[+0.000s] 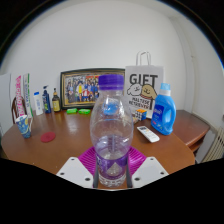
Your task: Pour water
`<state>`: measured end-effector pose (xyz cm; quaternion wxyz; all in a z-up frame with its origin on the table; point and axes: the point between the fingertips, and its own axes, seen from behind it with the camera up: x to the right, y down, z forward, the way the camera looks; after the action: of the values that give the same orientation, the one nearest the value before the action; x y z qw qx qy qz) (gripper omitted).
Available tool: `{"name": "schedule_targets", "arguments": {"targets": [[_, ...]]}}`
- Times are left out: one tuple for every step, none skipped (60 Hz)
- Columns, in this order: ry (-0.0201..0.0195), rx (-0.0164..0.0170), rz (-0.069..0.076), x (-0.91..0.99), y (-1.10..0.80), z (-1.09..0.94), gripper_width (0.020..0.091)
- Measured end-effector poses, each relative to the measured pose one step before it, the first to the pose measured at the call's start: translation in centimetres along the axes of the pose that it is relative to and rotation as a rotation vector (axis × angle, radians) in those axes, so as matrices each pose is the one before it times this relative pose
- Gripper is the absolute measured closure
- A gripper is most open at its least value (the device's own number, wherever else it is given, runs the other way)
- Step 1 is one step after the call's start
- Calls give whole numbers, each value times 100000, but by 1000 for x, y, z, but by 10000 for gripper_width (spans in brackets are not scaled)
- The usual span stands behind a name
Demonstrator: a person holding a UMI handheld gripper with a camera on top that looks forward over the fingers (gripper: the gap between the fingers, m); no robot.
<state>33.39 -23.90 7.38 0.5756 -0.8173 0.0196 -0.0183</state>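
Table [60,150]: wooden, carried everything
Bag [143,90]: white, stood behind bottle
Detergent jug [163,110]: blue, right of bag
Bottle [111,125]: upright, purple cap topmost, long axis vertical
Gripper [111,172]: pinched bottle's base

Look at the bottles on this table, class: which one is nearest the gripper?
The clear bottle with the purple cap. It stands between the gripper fingers, while the blue detergent bottle and the small bottles by the framed picture stand far beyond.
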Motion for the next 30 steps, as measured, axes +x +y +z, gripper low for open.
{"name": "schedule_targets", "arguments": {"targets": [[185, -199, -505, -19, 38, -30, 726], [131, -165, -437, 2, -18, -51, 725], [104, -55, -604, 28, -28, -19, 755], [483, -172, -581, 101, 16, -17, 756], [545, -284, -642, 64, 4, -37, 756], [487, -359, -929, 51, 13, -9, 756], [406, -311, -1095, 38, 1, -10, 756], [391, 72, -1064, 67, -22, 65, 756], [503, -100, -808, -174, -134, -112, 756], [127, -72, -994, -7, -57, -12, 758], [141, -50, -1067, 21, -63, -12, 758], [386, 36, -860, 73, -142, -41, 756], [571, 161, -739, 95, -194, -50, 756], [439, 74, -993, 54, -205, -59, 757], [281, 4, -1251, -5, -251, -43, 757], [451, -190, -1352, -12, -528, -55, 757], [759, 287, -1157, -8, -395, -58, 757], [776, 229, -1176, 69, -372, -41, 757], [745, 121, -1370, 17, -407, -38, 757], [589, 77, -1611, -3, -486, -17, 757], [561, 149, -1695, -50, -479, -41, 757], [643, 231, -1749, -6, -539, -9, 757], [812, 239, -1722, 4, -571, -21, 757], [847, 186, -1803, -24, -601, -8, 758], [594, 321, -2030, 58, -595, 64, 758], [665, 152, -2163, -68, -671, 6, 757], [641, 186, -2017, -82, -645, 13, 757], [739, 298, -2022, -60, -697, 6, 760], [698, 426, -2088, -59, -756, 1, 758], [643, 496, -2138, -144, -842, -23, 759]]}}
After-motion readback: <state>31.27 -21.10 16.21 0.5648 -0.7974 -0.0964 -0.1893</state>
